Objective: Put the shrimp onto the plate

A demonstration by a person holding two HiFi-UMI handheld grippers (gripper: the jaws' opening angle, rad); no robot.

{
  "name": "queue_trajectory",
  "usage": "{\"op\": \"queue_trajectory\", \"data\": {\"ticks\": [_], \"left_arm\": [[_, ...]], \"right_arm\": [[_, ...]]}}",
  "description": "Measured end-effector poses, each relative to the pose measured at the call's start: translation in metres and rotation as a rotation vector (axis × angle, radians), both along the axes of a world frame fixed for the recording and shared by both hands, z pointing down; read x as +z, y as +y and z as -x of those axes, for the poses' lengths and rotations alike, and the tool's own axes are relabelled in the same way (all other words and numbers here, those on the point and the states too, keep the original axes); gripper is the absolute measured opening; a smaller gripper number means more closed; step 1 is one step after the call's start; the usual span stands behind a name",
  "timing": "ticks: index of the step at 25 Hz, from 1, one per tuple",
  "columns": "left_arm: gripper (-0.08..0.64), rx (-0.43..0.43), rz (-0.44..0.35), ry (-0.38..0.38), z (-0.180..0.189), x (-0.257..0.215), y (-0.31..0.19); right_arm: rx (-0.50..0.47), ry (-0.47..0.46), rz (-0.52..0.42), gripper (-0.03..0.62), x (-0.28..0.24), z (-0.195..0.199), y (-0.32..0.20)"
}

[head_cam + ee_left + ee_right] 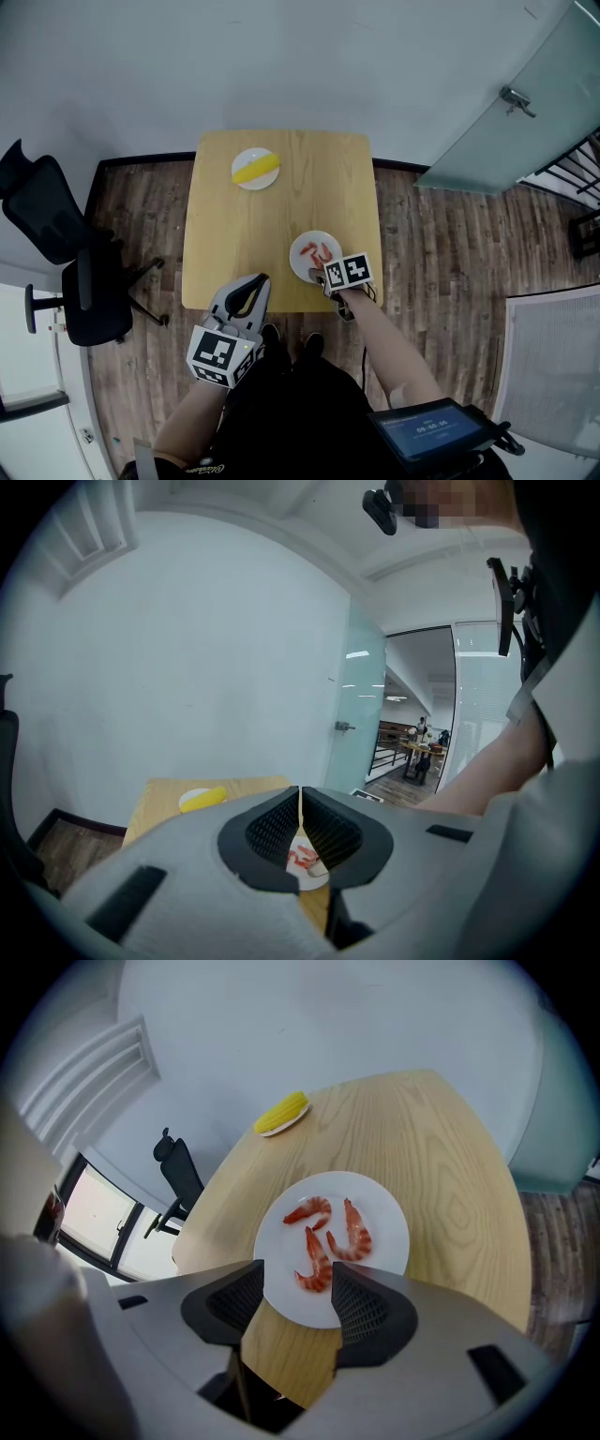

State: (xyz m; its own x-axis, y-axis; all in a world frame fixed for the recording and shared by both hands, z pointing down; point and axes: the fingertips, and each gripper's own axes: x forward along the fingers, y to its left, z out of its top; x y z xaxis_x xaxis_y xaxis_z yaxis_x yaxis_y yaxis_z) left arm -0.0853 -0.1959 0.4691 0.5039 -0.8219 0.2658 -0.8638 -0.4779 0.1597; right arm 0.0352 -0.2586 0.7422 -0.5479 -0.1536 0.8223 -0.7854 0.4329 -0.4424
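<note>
At the far left of the head view stands a black office chair (pixel 66 272). Low and left of centre, the left tongs (pixel 261 279) are clenched on nothing, their tips over the tabletop's (pixel 234 244) near edge. At the tabletop's upper left, a small plate (pixel 246 181) carries a yellow corn cob (pixel 256 169). Toward the lower right, three shrimp (pixel 317 253) lie on the white plate (pixel 296 253). The right tongs (pixel 323 277) hover at that plate's near rim, released. Their jaws are wide apart, and the rim and the closest shrimp's end show between them, unpressed.

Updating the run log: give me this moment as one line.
right gripper open, empty, at plate edge | three shrimp on plate | left gripper shut, empty
</note>
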Motion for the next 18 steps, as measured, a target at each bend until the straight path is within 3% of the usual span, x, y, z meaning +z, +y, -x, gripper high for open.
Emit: {"op": "queue_trajectory", "data": {"ticks": [4, 8, 15, 18], "left_arm": [[0.014, 0.006, 0.004, 0.006, -0.002, -0.001, 0.001], [0.014, 0.02, -0.013, 0.005, -0.006, -0.001, -0.003], [0.014, 0.043, -0.057, 0.014, -0.02, -0.012, -0.011], [0.014, 0.056, -0.089, 0.015, -0.031, -0.027, -0.002]], "right_arm": [[0.016, -0.045, -0.05, 0.213, -0.021, -0.002, 0.002], [0.04, -0.098, -0.202, 0.204, -0.067, -0.01, -0.007], [0.085, -0.242, -0.664, 0.178, -0.223, -0.013, -0.007], [0.111, -0.307, -0.863, 0.093, -0.297, -0.018, 0.019]]}}
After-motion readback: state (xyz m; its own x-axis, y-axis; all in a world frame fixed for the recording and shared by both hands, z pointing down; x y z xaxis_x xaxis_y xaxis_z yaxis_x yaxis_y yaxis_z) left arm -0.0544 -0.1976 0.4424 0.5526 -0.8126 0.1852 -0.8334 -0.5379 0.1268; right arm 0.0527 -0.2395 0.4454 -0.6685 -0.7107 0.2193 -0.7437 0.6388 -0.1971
